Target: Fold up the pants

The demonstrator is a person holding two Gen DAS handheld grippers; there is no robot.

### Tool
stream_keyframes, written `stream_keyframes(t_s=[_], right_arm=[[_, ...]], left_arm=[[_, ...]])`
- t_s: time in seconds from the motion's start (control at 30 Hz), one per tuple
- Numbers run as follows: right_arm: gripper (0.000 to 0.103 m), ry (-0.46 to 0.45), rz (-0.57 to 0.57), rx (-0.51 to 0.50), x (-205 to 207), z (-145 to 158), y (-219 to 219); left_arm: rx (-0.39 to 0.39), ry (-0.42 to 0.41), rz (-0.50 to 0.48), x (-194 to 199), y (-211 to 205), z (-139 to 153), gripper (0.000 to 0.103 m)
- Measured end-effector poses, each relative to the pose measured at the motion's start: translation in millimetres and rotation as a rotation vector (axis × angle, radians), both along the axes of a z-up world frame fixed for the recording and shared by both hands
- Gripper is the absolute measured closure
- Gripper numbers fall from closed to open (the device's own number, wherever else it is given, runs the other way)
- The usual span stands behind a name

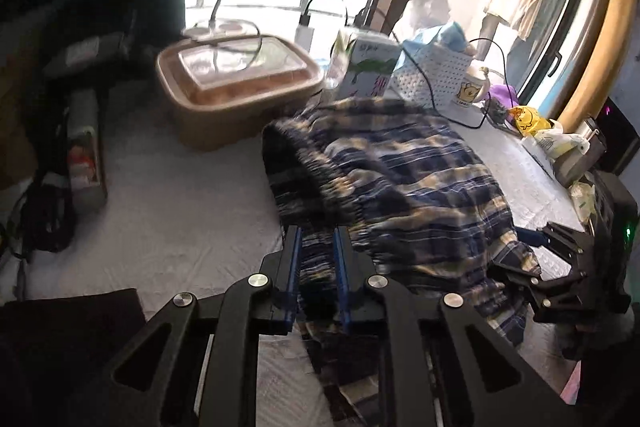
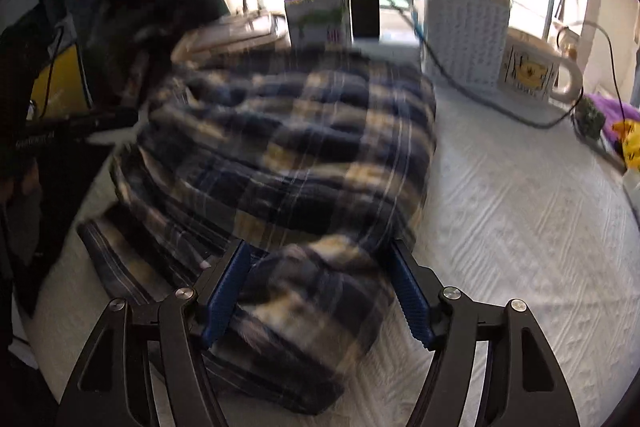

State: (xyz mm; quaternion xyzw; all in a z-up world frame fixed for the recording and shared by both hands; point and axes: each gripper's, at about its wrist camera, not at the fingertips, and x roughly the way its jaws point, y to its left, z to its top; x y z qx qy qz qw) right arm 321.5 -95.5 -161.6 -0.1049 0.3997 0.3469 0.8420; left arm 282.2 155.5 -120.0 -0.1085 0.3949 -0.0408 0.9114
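Plaid pants [image 1: 384,163] bunched on the white tablecloth [image 1: 180,211], just in front of the tan lidded box [image 1: 236,83] and white basket [image 1: 436,75]. Left gripper [image 1: 318,251] clamped on a fold at the pants' near edge. Right gripper [image 2: 320,267] jaws apart, straddling a fabric lump, pads not pressing

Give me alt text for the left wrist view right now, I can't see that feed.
The left gripper is closed on a bunched edge of the blue and tan plaid pants, which lie heaped on a white textured table cover. The right gripper reaches in at the right edge; a lidded brown container and a white basket stand by the window.
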Motion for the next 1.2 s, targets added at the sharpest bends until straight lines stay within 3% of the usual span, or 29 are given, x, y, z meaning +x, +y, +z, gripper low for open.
stream_keyframes(t_s=[0.23,0.37,0.47,0.67,0.87,1.0,1.07,1.2], right_arm=[[0.031,-0.009,-0.010,-0.011,-6.6,-1.3,-6.3],[0.030,-0.039,-0.038,0.038,-4.1,16.4,-19.1],[0.027,-0.047,-0.060,0.058,0.2,23.8,-29.7],[0.026,-0.005,-0.067,-0.031,0.0,-3.6,-32.8],[0.025,-0.018,-0.054,-0.064,-21.3,-13.5,-47.9],[0.024,-0.025,-0.044,-0.090,-32.2,-12.5,-57.5],[0.024,-0.027,-0.045,-0.117,-38.4,-12.0,-65.2],[0.024,-0.049,-0.077,-0.073,-38.9,3.6,-80.2]], left_arm=[[0.021,0.000,-0.022,15.4,-6.0,-1.5,0.079],[0.012,-0.009,-0.031,18.1,-8.2,1.9,0.068],[0.009,-0.002,-0.055,18.1,-13.1,0.0,0.067],[0.099,0.044,-0.066,13.7,-18.6,-21.6,0.067],[0.105,0.044,-0.047,0.6,-11.4,-26.0,0.064],[0.072,0.035,-0.012,-2.7,-4.2,-17.6,0.063],[0.092,0.012,0.016,-8.6,-3.1,-8.0,0.063],[0.109,-0.052,0.043,-26.5,-0.2,13.8,0.062]])
